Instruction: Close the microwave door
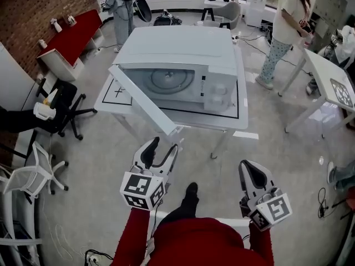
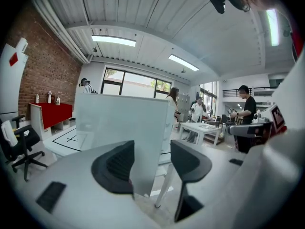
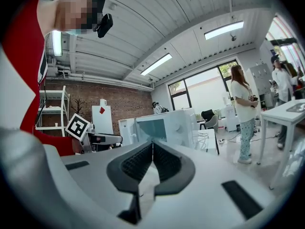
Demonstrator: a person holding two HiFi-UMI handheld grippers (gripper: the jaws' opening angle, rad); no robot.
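A white microwave (image 1: 177, 51) stands on a white table (image 1: 242, 112). Its door (image 1: 141, 98) hangs wide open, swung out to the front left, and shows the turntable inside. My left gripper (image 1: 165, 147) is open just short of the door's free edge, not touching it. In the left gripper view the door panel (image 2: 124, 128) stands straight ahead beyond the spread jaws of the left gripper (image 2: 152, 163), with nothing between the pads. My right gripper (image 1: 248, 170) is lower right, away from the table, shut and empty. In the right gripper view, the microwave (image 3: 167, 125) lies beyond the right gripper (image 3: 152, 151).
A black office chair (image 1: 66, 107) and a red cabinet (image 1: 75, 35) are at the left. Another white table (image 1: 327, 73) is at the right. One person (image 1: 283, 32) stands behind the microwave table at the right, another (image 1: 122, 7) at the back left.
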